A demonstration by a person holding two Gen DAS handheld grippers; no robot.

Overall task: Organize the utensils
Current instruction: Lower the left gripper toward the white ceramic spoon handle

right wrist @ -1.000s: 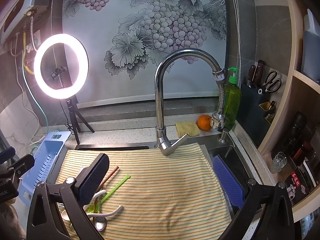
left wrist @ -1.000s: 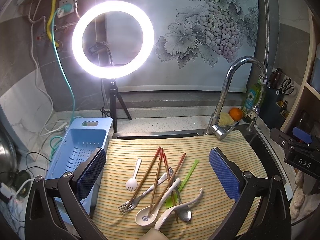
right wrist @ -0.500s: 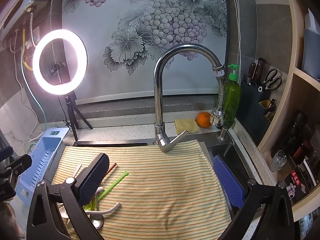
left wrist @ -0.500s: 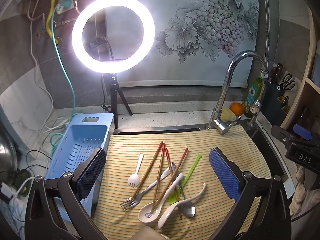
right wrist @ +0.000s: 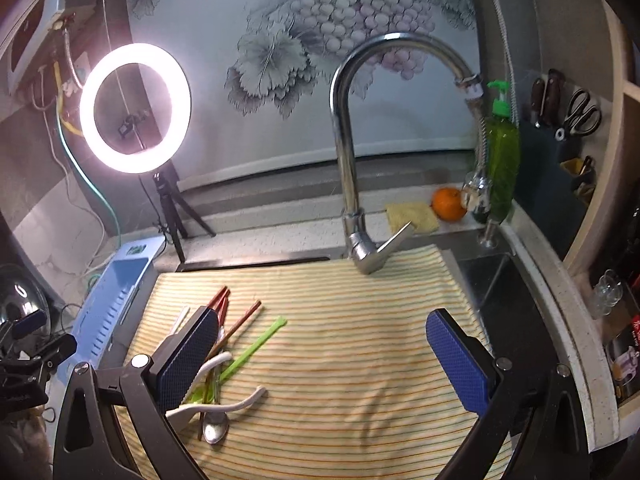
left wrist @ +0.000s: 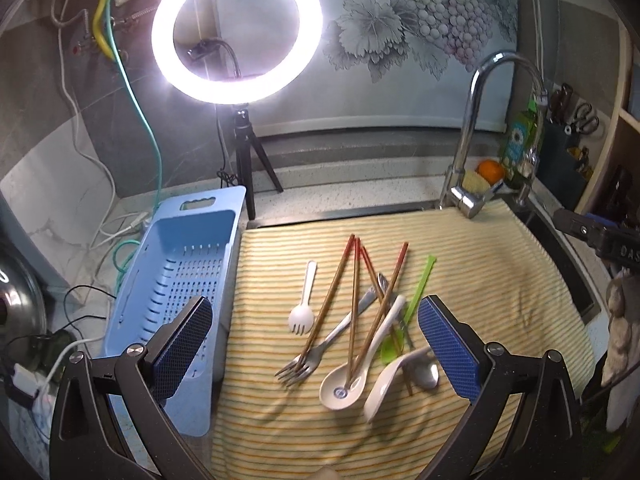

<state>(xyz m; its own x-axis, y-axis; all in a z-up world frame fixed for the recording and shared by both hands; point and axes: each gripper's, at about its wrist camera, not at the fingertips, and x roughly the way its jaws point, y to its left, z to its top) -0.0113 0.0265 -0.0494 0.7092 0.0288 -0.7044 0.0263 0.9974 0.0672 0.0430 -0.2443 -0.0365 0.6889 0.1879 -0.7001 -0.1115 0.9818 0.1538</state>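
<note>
Both cameras have dropped closer since a second ago. My left hand-held gripper [left wrist: 316, 344] hangs wide open over the heap of chopsticks, spoons and forks [left wrist: 352, 320] on the yellow striped cloth [left wrist: 480, 280]; my right hand-held gripper [right wrist: 324, 356] is equally spread, empty, beside the heap.

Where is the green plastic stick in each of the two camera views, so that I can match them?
Left wrist view: the green plastic stick lies right of centre on the striped cloth, at the right edge of the utensil pile.
Right wrist view: the same stick is left of centre, near the left finger.
Shared landmark: the tap behind the cloth.
</note>
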